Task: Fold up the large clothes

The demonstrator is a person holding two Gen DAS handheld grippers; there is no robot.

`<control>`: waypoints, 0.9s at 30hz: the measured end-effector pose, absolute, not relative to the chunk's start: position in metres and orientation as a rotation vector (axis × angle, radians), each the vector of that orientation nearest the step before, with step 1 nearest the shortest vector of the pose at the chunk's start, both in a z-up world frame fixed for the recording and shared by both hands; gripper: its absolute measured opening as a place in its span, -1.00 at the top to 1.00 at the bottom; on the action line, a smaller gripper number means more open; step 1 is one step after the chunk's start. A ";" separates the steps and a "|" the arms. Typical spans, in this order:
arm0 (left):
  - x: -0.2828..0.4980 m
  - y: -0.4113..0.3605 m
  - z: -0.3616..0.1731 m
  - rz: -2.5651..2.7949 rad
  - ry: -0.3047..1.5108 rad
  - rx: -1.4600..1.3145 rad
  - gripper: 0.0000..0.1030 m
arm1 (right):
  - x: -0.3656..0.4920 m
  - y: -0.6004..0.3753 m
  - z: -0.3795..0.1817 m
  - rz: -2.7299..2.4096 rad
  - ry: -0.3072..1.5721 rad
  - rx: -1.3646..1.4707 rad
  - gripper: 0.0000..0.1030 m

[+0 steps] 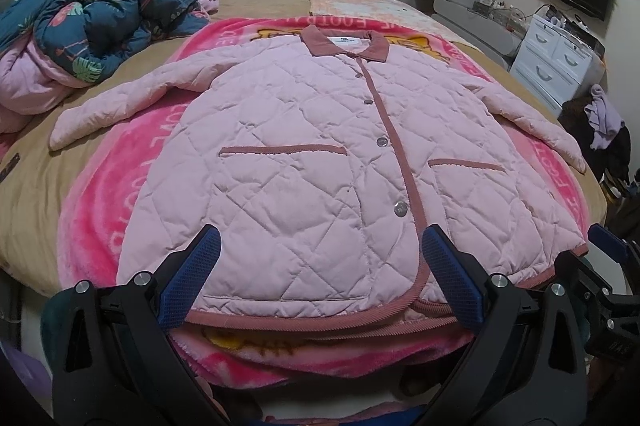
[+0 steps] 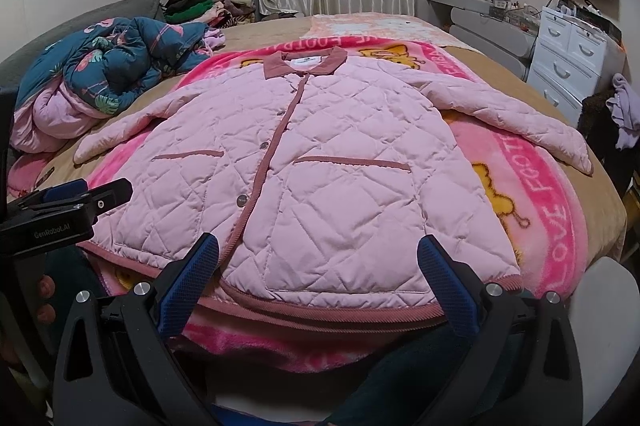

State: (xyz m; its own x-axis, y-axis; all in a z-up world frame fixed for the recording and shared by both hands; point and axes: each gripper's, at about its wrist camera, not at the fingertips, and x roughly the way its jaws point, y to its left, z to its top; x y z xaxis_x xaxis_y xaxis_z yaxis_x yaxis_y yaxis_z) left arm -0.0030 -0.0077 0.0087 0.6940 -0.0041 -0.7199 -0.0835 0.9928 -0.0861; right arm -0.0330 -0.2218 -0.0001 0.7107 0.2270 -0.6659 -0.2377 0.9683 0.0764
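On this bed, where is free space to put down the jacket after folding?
Free: tan sheet between pink blanket and white drawers; peach cover beyond the collar. Crowded: blue flamingo quilt and clothes pile at far left.

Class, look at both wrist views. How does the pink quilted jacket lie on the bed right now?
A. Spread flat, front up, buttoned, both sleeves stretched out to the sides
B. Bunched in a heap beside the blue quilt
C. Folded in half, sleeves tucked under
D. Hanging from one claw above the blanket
A: the jacket lies flat on the pink blanket, placket closed, a sleeve out to each side, and both open claws, left and right, hold nothing.
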 end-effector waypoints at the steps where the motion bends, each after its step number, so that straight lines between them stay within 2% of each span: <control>1: -0.003 -0.007 0.008 0.044 0.804 -0.117 -0.83 | -0.033 -0.222 0.000 0.258 0.736 -0.015 -0.92; 27: 0.001 -0.018 0.010 0.045 0.809 -0.107 -0.83 | -0.013 -0.222 0.004 0.254 0.731 -0.027 -0.92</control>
